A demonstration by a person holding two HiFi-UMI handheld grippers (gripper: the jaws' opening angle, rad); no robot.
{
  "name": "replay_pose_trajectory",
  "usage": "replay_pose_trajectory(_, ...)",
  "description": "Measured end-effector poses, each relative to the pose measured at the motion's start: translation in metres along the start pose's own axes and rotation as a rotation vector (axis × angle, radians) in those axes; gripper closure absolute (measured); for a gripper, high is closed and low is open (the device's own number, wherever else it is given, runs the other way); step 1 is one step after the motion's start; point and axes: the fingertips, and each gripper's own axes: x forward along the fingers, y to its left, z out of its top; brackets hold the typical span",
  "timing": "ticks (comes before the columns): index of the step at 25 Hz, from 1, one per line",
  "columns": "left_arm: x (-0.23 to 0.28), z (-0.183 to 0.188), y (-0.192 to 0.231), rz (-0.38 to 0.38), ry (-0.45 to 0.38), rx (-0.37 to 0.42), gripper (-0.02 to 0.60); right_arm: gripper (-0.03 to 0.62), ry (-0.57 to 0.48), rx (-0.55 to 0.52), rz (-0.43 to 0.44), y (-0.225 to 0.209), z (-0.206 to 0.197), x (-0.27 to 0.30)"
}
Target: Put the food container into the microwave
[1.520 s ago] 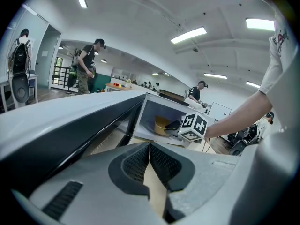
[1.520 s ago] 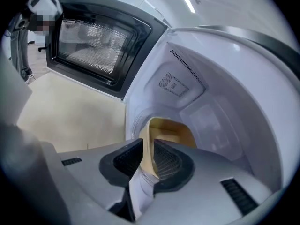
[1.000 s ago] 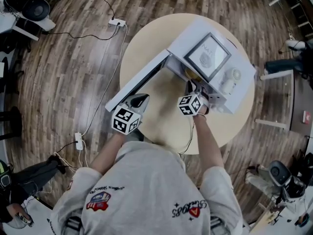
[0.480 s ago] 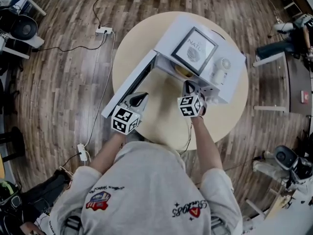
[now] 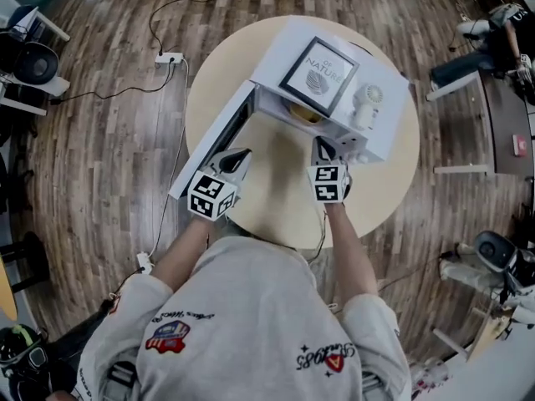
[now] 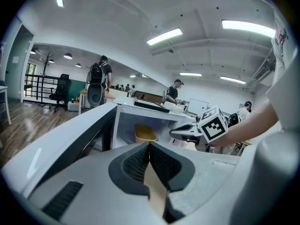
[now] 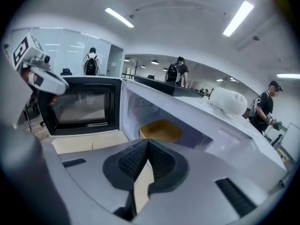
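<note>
A white, box-shaped microwave (image 5: 276, 53) stood on a round, pale wooden table (image 5: 393, 182) in the upper middle of the head view. Its dark-windowed door (image 5: 209, 144) was swung wide open toward the lower left. The yellow, round-cornered plastic food container (image 5: 303, 114) sat inside the microwave's chamber, with only its near edge showing under the top panel. In the left gripper view the food container (image 6: 144, 133) appeared near the centre, deep in the chamber. In the right gripper view the food container (image 7: 161, 130) rested on the chamber floor just above centre. Neither tool touched it.

The left gripper (image 5: 242, 154) hung just beside the open door, below and left of the chamber mouth. Its own view showed its jaws pressed together with nothing between them. The right gripper (image 5: 321, 144) hovered before the microwave's right front edge, and its jaws were likewise closed on nothing.

On the microwave's top a dark-framed picture (image 5: 318, 75) lay flat. A small white rounded gadget (image 5: 365, 98) stood just to its right.
</note>
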Motion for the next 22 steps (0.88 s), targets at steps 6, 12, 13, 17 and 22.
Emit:
replay_pose_trajectory(6,0.005,0.016,-0.003,0.0,-0.028,0.026,0.577,0.589,-0.054,0.092,-0.007,-0.009,0.007,-0.027)
replay_pose_trajectory(12,0.013,0.029,-0.005,-0.013,-0.038,0.048,0.577,0.589,-0.11,0.153,-0.014,-0.016,0.017,-0.055)
replay_pose_trajectory(13,0.014,0.03,-0.006,-0.016,-0.039,0.05,0.577,0.589,-0.117,0.16,-0.012,-0.018,0.019,-0.059)
replay_pose_trajectory(17,0.02,0.036,-0.008,-0.026,-0.042,0.055,0.577,0.588,-0.155,0.219,-0.009,-0.029,0.03,-0.076)
replay_pose_trajectory(22,0.026,0.039,-0.01,-0.038,-0.042,0.059,0.577,0.588,-0.202,0.298,-0.046,-0.04,0.029,-0.1)
